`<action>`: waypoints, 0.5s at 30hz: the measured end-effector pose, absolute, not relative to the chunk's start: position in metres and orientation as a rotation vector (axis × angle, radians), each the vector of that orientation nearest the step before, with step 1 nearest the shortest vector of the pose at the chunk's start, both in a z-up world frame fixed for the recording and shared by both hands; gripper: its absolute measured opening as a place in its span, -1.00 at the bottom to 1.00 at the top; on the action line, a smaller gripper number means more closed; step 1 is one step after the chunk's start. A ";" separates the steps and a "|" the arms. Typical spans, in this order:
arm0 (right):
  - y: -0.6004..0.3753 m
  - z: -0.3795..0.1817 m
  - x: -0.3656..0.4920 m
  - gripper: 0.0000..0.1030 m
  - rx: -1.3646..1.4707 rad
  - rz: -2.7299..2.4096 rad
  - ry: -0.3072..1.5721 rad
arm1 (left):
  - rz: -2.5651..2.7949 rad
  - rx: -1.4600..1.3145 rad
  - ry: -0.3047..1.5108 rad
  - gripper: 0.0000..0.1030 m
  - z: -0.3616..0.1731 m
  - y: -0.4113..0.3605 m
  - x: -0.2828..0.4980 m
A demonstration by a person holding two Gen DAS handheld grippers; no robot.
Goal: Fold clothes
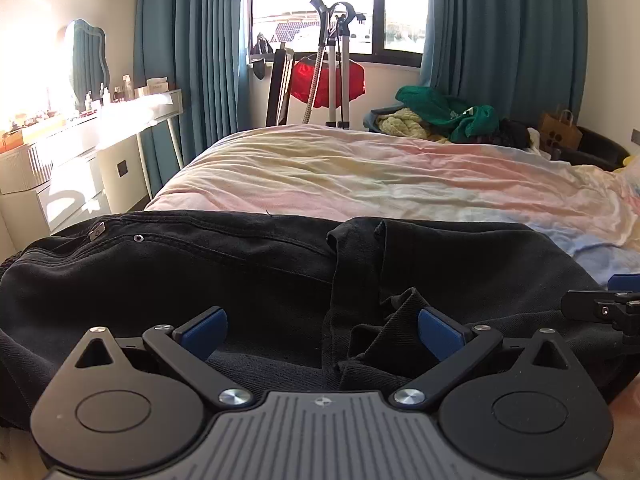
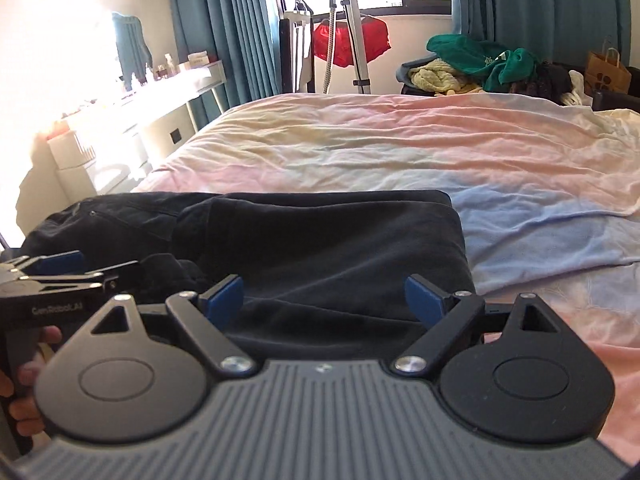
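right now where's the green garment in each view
Left wrist view: the green garment sits upper right, on a pile of clothes beyond the far edge of the bed.
Right wrist view: the green garment is again upper right, on the same pile past the bed, a little higher in the picture.
Shared landmark: the red cloth hanging under the window, left of the garment in both.

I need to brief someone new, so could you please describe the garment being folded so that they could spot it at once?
Start at the big bed with its pastel pink, yellow and blue cover. On its near edge, just beyond both claws, lies the black trousers, folded flat. It is the only dark item on the bed itself, with a metal rivet and zip pull, unlike the green and yellow clothes pile behind the bed.
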State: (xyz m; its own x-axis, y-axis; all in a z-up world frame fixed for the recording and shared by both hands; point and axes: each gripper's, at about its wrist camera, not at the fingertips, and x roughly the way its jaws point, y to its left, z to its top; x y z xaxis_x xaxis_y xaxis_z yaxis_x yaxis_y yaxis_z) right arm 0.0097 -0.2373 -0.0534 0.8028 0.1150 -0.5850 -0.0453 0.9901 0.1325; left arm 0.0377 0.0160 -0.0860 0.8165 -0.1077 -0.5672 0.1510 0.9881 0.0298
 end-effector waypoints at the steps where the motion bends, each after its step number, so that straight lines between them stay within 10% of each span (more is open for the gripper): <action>1: -0.235 -0.057 0.010 0.74 0.099 0.083 0.638 | -0.134 0.073 0.611 0.99 -0.088 0.016 0.039; 15: -0.239 -0.091 0.021 0.77 0.118 0.044 0.732 | -0.092 0.062 0.621 0.99 -0.072 0.055 0.010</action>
State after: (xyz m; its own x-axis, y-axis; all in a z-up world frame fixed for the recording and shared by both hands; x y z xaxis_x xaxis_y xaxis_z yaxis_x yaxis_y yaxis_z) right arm 0.0208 -0.2392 -0.0907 0.7433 0.0810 -0.6641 0.0016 0.9924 0.1229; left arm 0.0100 0.0546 -0.0720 0.8094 -0.0675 -0.5833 0.1046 0.9941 0.0301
